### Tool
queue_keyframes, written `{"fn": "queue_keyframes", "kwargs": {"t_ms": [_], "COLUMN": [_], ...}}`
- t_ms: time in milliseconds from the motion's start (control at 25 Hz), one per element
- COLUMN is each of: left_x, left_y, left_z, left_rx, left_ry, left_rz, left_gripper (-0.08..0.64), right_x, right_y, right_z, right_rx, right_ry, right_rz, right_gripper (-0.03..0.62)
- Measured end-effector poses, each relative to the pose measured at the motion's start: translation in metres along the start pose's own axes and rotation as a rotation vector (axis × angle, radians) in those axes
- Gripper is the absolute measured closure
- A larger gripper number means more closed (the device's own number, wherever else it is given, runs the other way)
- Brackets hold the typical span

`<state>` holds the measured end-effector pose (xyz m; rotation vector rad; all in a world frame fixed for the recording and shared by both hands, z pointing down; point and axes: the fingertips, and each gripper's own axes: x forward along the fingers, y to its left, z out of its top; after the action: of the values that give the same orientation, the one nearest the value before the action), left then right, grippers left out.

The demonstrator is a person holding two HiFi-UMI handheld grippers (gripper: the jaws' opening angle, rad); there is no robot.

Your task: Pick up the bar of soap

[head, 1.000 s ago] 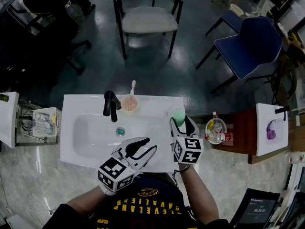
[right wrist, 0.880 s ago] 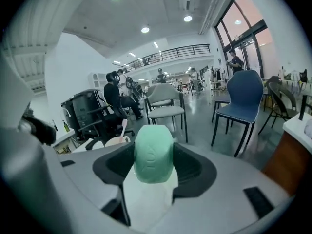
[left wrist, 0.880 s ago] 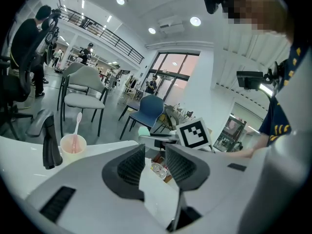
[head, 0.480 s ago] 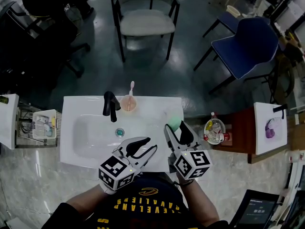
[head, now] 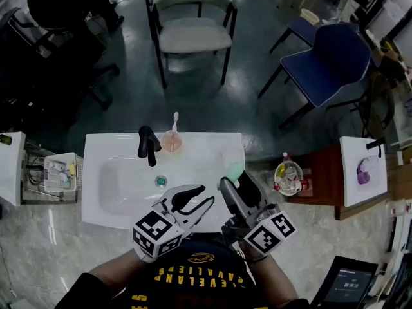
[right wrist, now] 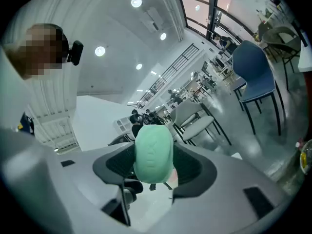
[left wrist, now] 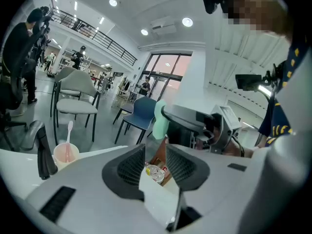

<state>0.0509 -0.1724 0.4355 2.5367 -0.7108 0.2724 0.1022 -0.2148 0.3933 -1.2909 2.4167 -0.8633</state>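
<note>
Soap sits clamped in my right hand-held gripper — probably slick, best held across its broad faces; left hand-held gripper gapes empty.

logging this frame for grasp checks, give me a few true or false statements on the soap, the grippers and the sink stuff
1. The right gripper is shut on the green bar of soap. True.
2. The left gripper holds the pink cup. False: its jaws are apart with nothing between them; the cup stands on the sink rim.
3. A toothbrush stands in the pink cup. True.
4. The soap lies in the sink basin. False: it is between the right gripper's jaws.
5. The faucet is white. False: it is black.
</note>
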Motion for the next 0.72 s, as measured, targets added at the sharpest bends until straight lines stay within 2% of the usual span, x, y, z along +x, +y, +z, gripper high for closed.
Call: {"fn": "queue_keyframes", "kwargs": {"t_ms": [160, 400, 720], "left_x": [0.000, -0.002, 0.000], "left_y": [-0.005, -0.016, -0.025], "left_z": [0.006, 0.015, 0.018], "left_rx": [-0.008, 0.009, 0.014], "left_ry": [-0.014, -0.033, -0.045], "left_rz": [-0.015, -0.027, -0.049], "left_gripper": [0.419, 0.419, 0.419], "right_x": [-0.006, -0.019, -0.025], "right_y": [0.014, 0.041, 0.055], "right_z": [0.009, 0.028, 0.027], "right_rx": [-0.009, -0.122, -0.178], "right_ry": [-0.030, -0.090, -0.105], "right_rz": [0.052, 0.112, 0.148], "right_gripper": [0.330, 0.330, 0.330]}}
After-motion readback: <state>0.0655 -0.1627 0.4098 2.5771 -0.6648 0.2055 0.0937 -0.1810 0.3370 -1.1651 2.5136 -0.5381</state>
